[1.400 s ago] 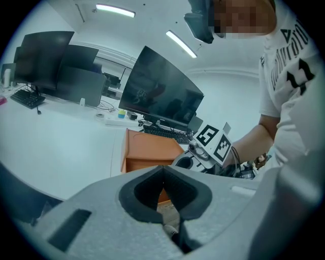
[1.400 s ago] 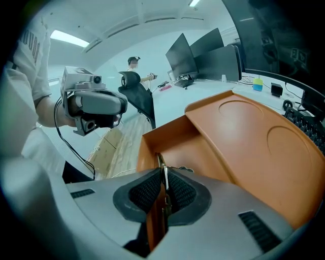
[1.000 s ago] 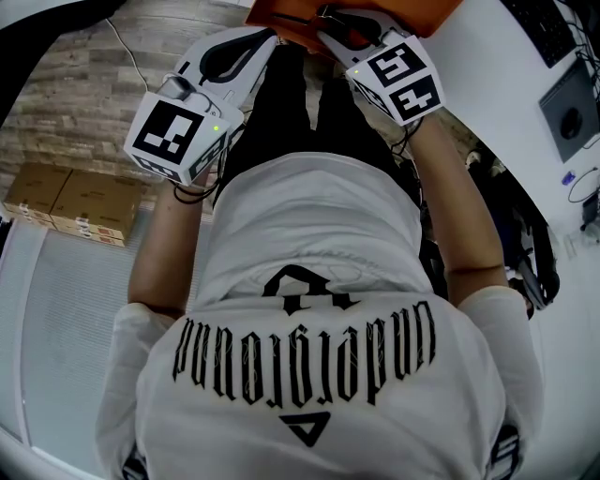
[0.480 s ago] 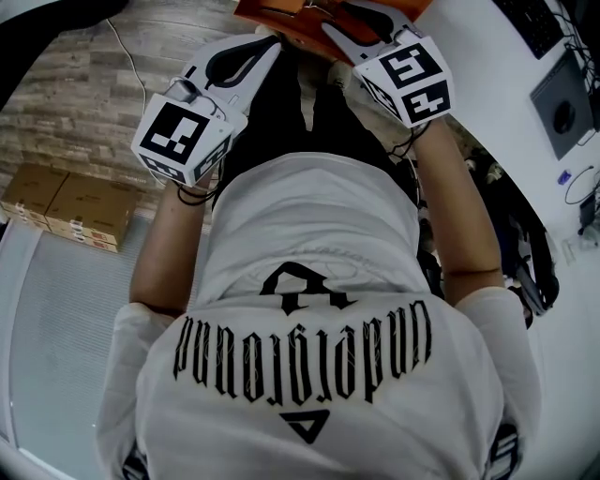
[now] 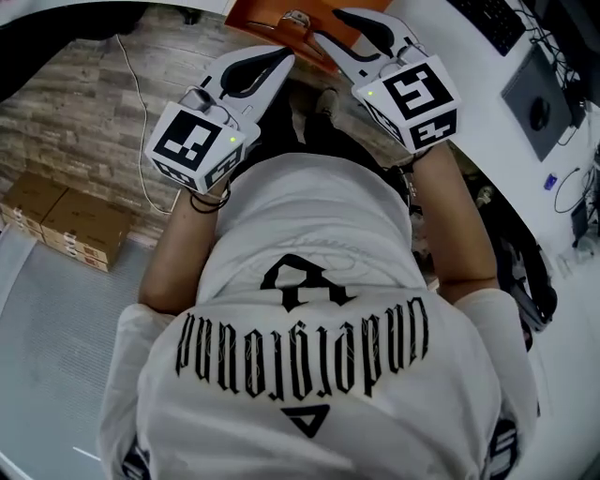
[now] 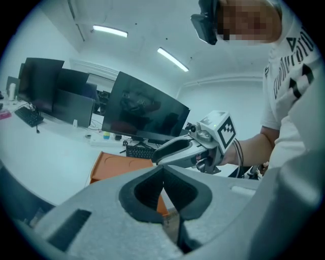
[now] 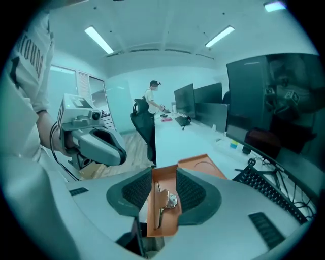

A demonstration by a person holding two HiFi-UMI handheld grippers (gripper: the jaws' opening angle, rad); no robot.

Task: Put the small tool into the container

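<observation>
An orange container tray (image 5: 251, 13) lies on the white desk at the top of the head view. A small metal tool (image 7: 166, 200) lies in its narrow compartment, also visible as the tool (image 5: 298, 19) from above. My right gripper (image 7: 163, 175) is open a little short of the tray, and nothing is between its pads. The tool shows through the gap. In the head view the right gripper (image 5: 328, 25) points at the tray. My left gripper (image 6: 163, 170) is shut and empty, its tip (image 5: 286, 56) beside the tray's near edge.
The white desk (image 5: 469, 56) carries monitors (image 6: 144, 114), a keyboard (image 7: 266, 190) and cables. Cardboard boxes (image 5: 56, 220) sit on the wooden floor at left. A person (image 7: 152, 101) stands far off by an office chair (image 7: 142, 124). My own torso fills the lower head view.
The right jaws have spread apart, and the tool now lies free in the tray. Both grippers sit slightly lower in the head view, back from the tray.
</observation>
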